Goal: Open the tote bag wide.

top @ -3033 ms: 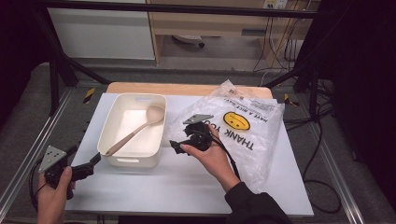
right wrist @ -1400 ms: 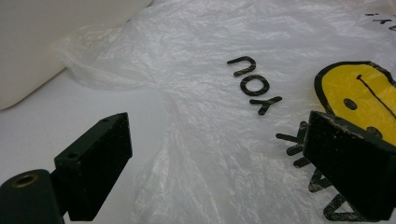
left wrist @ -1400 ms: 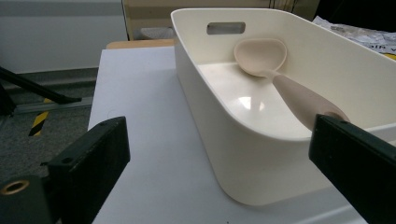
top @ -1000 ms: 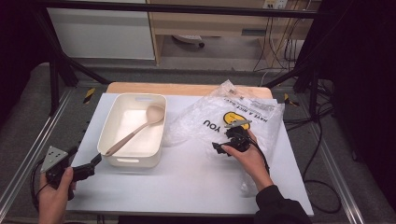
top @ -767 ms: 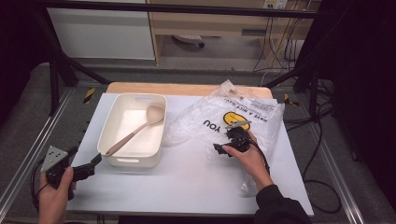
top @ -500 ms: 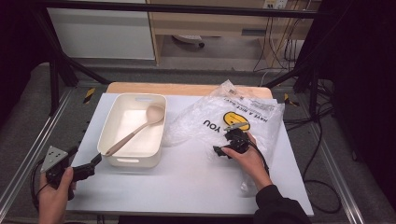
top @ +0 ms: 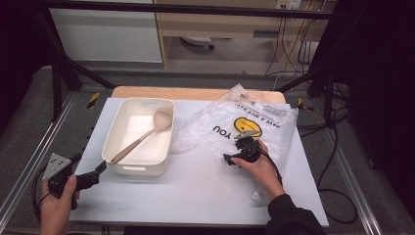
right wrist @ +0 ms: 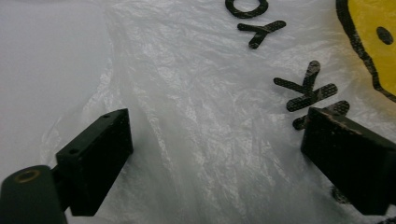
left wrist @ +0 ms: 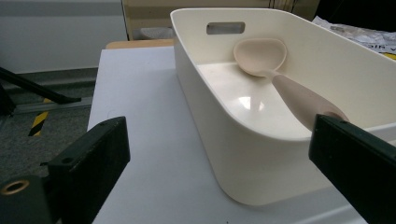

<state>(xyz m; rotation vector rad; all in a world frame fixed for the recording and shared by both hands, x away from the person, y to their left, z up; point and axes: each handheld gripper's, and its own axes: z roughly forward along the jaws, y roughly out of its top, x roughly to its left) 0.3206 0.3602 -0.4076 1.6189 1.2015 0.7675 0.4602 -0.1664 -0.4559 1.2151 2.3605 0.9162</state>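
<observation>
- Hovering low over the crinkled clear plastic bag with a yellow smiley face and black lettering (top: 247,128), the right gripper (top: 234,159) has its jaws spread wide; they have just been closing a little, with film lying under the gap but nothing pinched yet.
- The bag lies flat on the right half of the white table (top: 195,191), near the tub but apart from it.
- Judging from this, the thin film could slide away or bunch up if the jaws close too high, leaving the pads on air.
- A pinch could also catch just one layer, so the bag's mouth would probably stay flat instead of opening.
- The left gripper (top: 95,174) rests released at the table's near left corner, its jaws open toward the cream rectangular plastic tub (top: 122,169) and gripping nothing.
- A beige long-handled spoon (left wrist: 280,79) leans inside the tub, handle on the near rim.
- Nothing stands between the right gripper and the bag; its trailing black cable (top: 274,164) crosses the film and may drag it.
</observation>
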